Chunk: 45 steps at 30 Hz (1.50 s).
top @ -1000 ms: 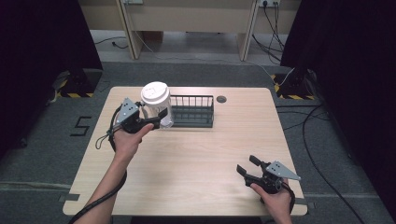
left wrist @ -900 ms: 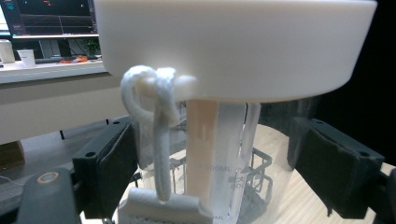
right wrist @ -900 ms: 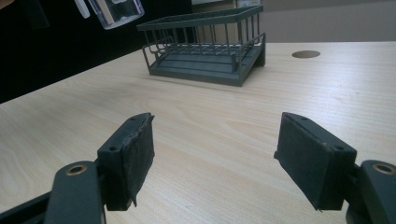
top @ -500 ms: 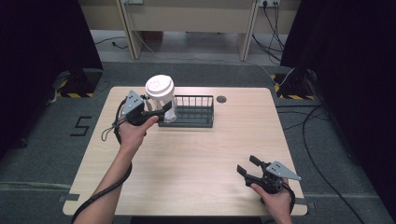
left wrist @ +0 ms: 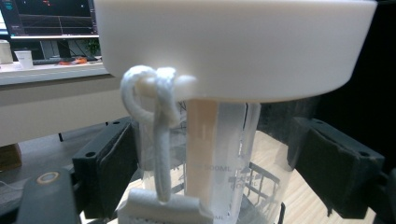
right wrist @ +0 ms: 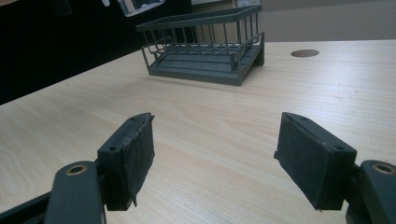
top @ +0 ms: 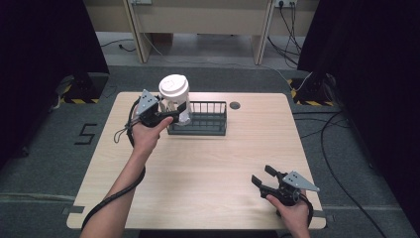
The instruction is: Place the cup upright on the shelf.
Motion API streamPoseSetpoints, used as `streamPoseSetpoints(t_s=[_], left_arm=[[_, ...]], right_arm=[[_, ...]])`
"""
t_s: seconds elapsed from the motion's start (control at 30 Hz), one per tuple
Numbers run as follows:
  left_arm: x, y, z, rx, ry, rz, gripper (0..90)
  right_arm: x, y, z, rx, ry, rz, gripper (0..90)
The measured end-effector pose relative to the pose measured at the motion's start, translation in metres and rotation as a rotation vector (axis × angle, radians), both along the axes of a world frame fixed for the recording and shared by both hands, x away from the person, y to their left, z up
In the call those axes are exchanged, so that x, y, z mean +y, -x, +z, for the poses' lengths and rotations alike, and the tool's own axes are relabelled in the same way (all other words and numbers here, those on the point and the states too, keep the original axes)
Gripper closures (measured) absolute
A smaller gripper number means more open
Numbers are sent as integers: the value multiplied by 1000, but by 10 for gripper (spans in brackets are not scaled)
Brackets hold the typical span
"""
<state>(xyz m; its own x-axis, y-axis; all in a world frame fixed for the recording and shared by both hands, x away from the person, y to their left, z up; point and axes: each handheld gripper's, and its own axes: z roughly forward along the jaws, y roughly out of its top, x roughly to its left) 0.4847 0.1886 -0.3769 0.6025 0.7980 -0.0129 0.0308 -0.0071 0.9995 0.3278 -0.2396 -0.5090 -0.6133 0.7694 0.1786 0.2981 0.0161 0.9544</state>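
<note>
Printed on the clear bottle (left wrist: 224, 154), between the jaws in the left gripper view: "500ML", with fainter marks below too blurred to read. Marked on the grey floor (top: 59, 163) left of the desk (top: 208, 163): a dark "5" (top: 87, 134).

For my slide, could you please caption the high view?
Left hand-held gripper holds a bottle over a rack.

Your pale wood worktop (top: 208, 163) sits on grey carpet (top: 346, 163), black curtains (top: 366, 44) flank both sides, cables (top: 297, 22) trail beneath a beige desk (top: 198, 20) beyond.
</note>
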Motion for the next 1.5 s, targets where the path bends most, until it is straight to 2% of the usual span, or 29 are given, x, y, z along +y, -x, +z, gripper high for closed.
streamPoseSetpoints(t_s=[0.7, 1.5], left_arm=[[-25, -32, 4, 18, -10, 12, 160], [-43, -63, -19, 80, -39, 44, 160]], right_arm=[[-1, 0, 0, 1, -9, -4, 281], [-2, 0, 0, 6, -13, 1, 282]])
